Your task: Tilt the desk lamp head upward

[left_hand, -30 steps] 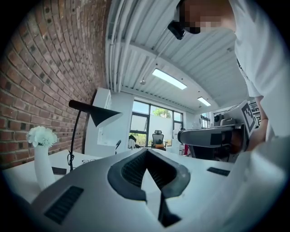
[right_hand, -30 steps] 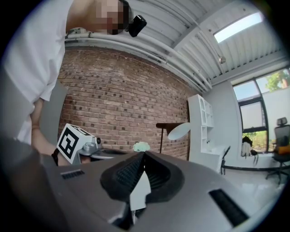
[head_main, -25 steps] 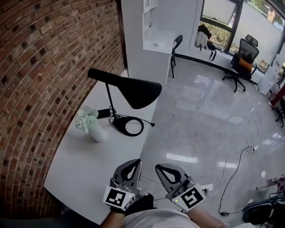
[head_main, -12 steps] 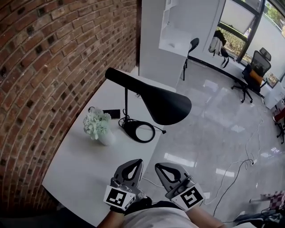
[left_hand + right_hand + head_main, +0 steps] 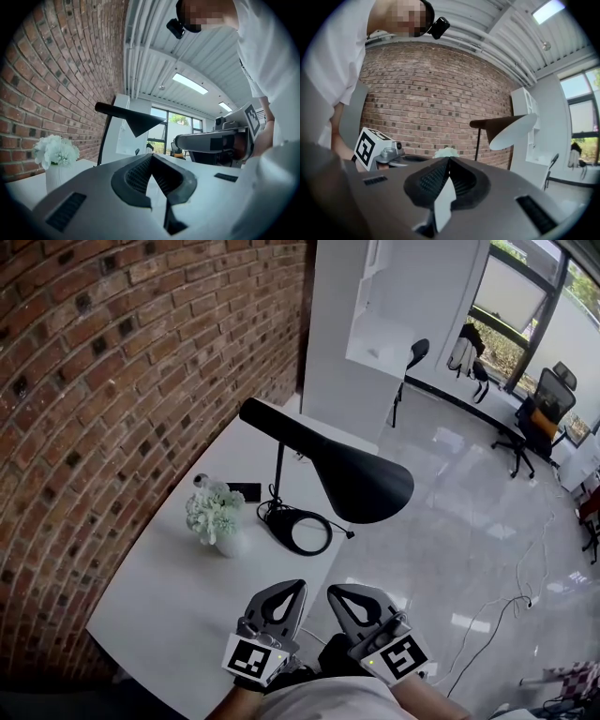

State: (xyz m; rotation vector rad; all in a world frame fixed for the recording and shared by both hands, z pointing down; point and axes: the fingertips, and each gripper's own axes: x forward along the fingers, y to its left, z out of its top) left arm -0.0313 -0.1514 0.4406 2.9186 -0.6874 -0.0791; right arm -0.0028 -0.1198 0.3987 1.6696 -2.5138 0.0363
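A black desk lamp stands on the white table point(image 5: 159, 601), with a ring base point(image 5: 298, 532), a thin stem and a long cone head point(image 5: 361, 486) that slopes down to the right, over the table's edge. My left gripper point(image 5: 296, 586) and right gripper point(image 5: 334, 591) are held side by side close to my body, well short of the lamp, both shut and holding nothing. In the left gripper view, past the left gripper point(image 5: 151, 155), the lamp head point(image 5: 140, 123) shows ahead. From the right gripper point(image 5: 449, 159), the lamp head point(image 5: 512, 131) shows white inside.
A white vase of pale flowers point(image 5: 216, 517) stands left of the lamp base, a small black object point(image 5: 246, 491) behind it. A brick wall point(image 5: 112, 381) runs along the table's left. A white column point(image 5: 347, 343) stands beyond, with office chairs point(image 5: 534, 423) across the glossy floor.
The view has shifted toward the table, so the lamp now sits more central and closer. Both grippers stay shut, side by side near my body.
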